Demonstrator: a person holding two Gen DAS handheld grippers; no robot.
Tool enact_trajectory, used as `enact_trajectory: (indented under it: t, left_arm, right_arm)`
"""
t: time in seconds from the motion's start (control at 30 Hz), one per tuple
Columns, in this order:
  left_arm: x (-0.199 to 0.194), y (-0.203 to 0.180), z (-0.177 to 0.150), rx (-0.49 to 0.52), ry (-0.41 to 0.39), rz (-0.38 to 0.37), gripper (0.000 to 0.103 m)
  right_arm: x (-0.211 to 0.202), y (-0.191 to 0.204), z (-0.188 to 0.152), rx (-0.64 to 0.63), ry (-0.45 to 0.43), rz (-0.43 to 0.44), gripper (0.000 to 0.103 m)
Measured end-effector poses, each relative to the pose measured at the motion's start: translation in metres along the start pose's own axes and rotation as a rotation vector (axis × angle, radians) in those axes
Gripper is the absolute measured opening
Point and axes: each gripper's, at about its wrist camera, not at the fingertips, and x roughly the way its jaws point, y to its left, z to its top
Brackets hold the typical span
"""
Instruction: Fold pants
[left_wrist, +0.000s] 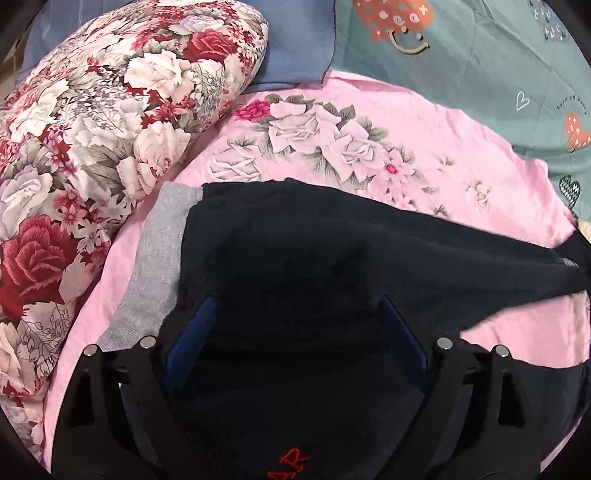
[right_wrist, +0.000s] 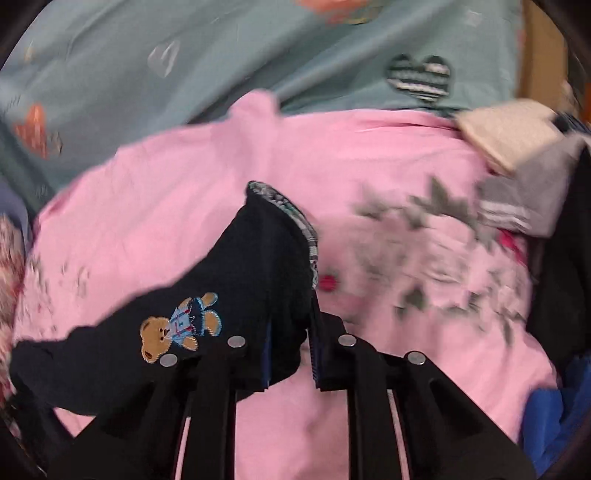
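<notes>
Your right gripper (right_wrist: 290, 354) is clamped on the hem end of one leg of the dark navy pants (right_wrist: 236, 280); the plaid-lined cuff (right_wrist: 295, 221) stands up past the fingertips, and the embroidered bear (right_wrist: 177, 332) sits on the cloth just left of the jaws. Your left gripper (left_wrist: 295, 332) hangs over the waist end with its jaws wide apart, blue pads (left_wrist: 190, 332) on either side of dark fabric; they press on nothing that can be seen.

The pants (left_wrist: 332, 251) lie on the pink floral sheet (left_wrist: 369, 155) of the bed. Their long axis runs from the grey waistband (left_wrist: 162, 258) by the floral pillow (left_wrist: 92, 129) across to the leg end in your right gripper. Judgement: the fold turns on carrying that leg end back along this axis toward the waistband, so the right hand leads and the left pins.

In the way: the pillow crowds the waistband side. At the opposite side, other garments (right_wrist: 517, 177) are heaped near the sheet's edge, well clear of the leg. The right view is blurred, so finer detail there cannot be told.
</notes>
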Motion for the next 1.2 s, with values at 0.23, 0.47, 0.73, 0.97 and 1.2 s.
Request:
enact_trajectory:
  t: [0.23, 0.47, 0.73, 0.97, 1.2]
  left_arm:
    - [0.006, -0.002, -0.003, 0.024, 0.023, 0.013, 0.091]
    - [-0.001, 0.008, 0.000, 0.010, 0.002, 0.029, 0.091]
    - [-0.004, 0.037, 0.011, -0.057, -0.029, 0.129, 0.091]
    - [-0.014, 0.053, 0.019, -0.091, -0.018, 0.127, 0.093]
    - [-0.013, 0.060, 0.039, -0.054, 0.002, 0.148, 0.095]
  right_arm:
    - [0.027, -0.037, -0.041, -0.063, 0.141, -0.164, 0.062]
    - [0.019, -0.022, -0.001, -0.020, 0.023, -0.070, 0.064]
    - [0.079, 0.000, 0.025, -0.049, 0.073, -0.204, 0.003]
    - [0.051, 0.022, 0.012, -0.144, -0.033, -0.437, 0.049]
    - [0.008, 0.136, -0.012, -0.373, 0.079, 0.160, 0.065]
